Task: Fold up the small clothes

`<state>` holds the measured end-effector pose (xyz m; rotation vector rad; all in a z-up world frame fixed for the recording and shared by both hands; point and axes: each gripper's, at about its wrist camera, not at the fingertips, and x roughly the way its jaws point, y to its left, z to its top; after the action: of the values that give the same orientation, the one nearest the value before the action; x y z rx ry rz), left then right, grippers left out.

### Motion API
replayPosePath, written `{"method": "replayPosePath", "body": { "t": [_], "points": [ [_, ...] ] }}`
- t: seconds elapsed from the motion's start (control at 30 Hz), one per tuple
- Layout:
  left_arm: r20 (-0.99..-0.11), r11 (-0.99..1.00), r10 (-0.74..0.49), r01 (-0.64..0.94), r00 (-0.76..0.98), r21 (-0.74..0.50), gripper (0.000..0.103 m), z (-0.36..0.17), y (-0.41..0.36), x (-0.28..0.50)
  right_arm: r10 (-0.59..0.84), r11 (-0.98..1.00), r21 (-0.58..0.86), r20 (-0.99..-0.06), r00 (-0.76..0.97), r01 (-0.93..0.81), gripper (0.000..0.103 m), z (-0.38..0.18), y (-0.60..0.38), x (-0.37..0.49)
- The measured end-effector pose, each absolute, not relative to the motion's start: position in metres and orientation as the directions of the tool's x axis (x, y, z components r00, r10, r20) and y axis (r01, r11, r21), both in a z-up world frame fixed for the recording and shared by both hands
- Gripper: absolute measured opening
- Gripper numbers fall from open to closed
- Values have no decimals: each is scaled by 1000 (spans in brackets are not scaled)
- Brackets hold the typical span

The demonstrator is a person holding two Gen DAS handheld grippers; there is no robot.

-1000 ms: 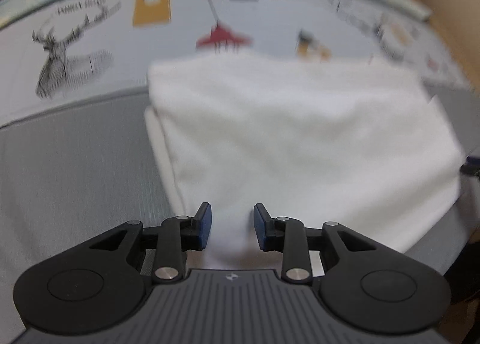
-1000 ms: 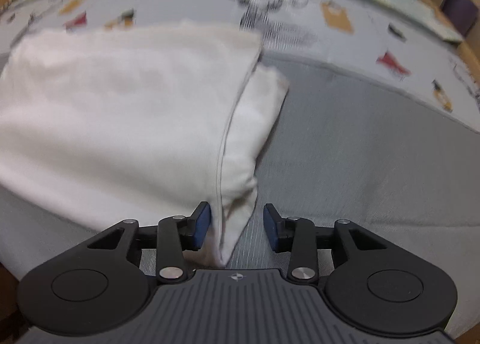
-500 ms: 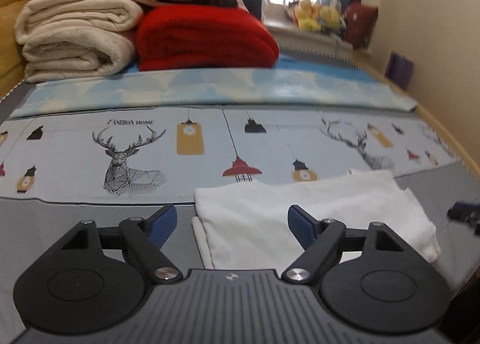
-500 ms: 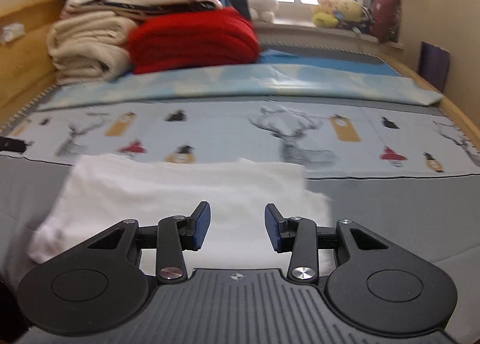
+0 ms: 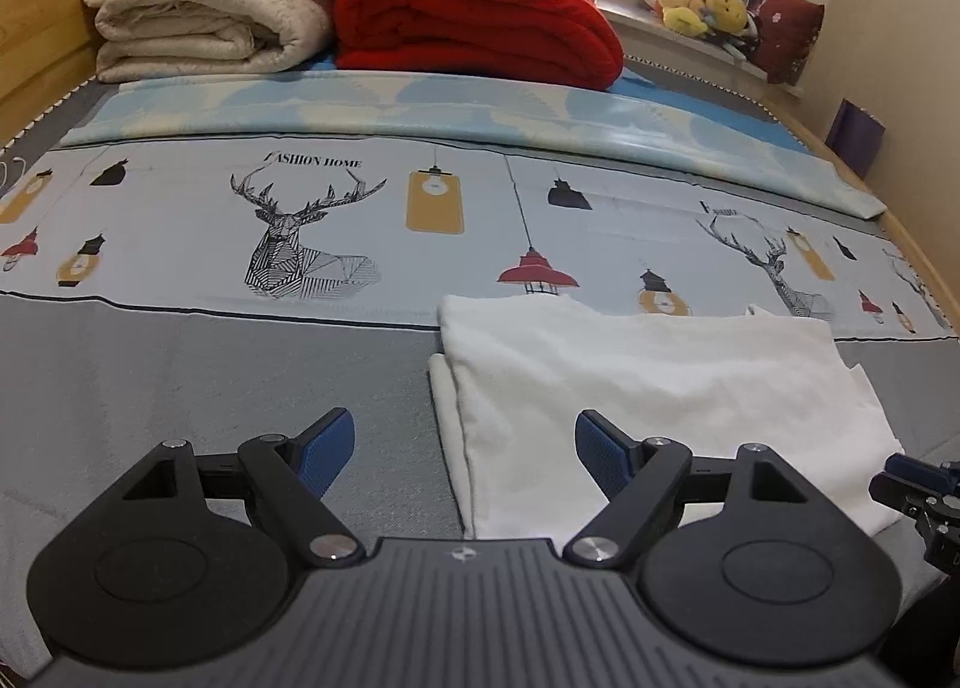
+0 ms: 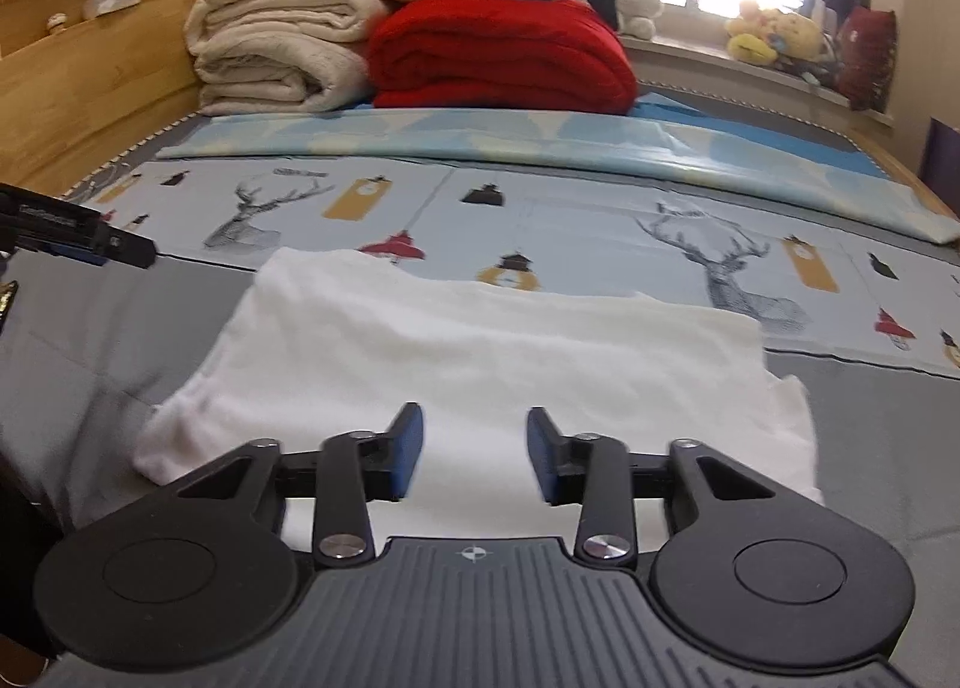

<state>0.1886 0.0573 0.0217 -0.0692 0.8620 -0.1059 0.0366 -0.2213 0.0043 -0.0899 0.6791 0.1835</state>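
Your white garment (image 5: 648,388) lies folded flat on the gray part of the bed (image 5: 180,376), its far edge touching the printed band of the sheet (image 5: 180,232) with deer and lamps. Along the garment's left side, as the left wrist camera sees it, a narrow under-layer sticks out past the top fold, and a seam line runs along that side.

Your left gripper (image 5: 462,448) sits at the garment's near left corner with its jaws spread wide apart, holding nothing; 1 blue pad is over the gray bed beside the garment, the other over the white cloth.

Your right gripper (image 6: 474,451) sits at the garment's (image 6: 480,352) near edge, roughly at its middle, jaws apart by a moderate gap and empty, white cloth showing between them.

Beyond the garment, past the printed band, a light blue folded cover (image 6: 540,141) crosses the bed. Behind that, a cream blanket (image 6: 270,51) is stacked just beside a red blanket (image 6: 498,51), touching it. Plush toys (image 5: 702,6) sit on the windowsill, to the right of the red blanket.
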Motion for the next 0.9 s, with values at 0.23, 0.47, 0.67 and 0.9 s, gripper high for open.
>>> {"method": "replayPosePath", "body": {
  "t": [0.23, 0.47, 0.67, 0.9],
  "points": [
    [-762, 993, -115, 51, 638, -106, 85, 18, 63, 190, 197, 963, -22, -627, 754, -270, 16, 0, -183, 42],
    [-774, 994, -99, 25, 626, -107, 85, 14, 74, 192, 263, 916, -53, -666, 697, -397, 17, -17, -133, 47],
    [-783, 993, -93, -4, 615, -121, 85, 11, 84, 197, 311, 814, -144, -710, 632, -563, 17, -45, -78, 33],
    [-796, 991, -101, -10, 597, -133, 85, 8, 92, 198, 338, 646, -276, -732, 591, -711, 39, -71, -23, 16]
  ]
}}
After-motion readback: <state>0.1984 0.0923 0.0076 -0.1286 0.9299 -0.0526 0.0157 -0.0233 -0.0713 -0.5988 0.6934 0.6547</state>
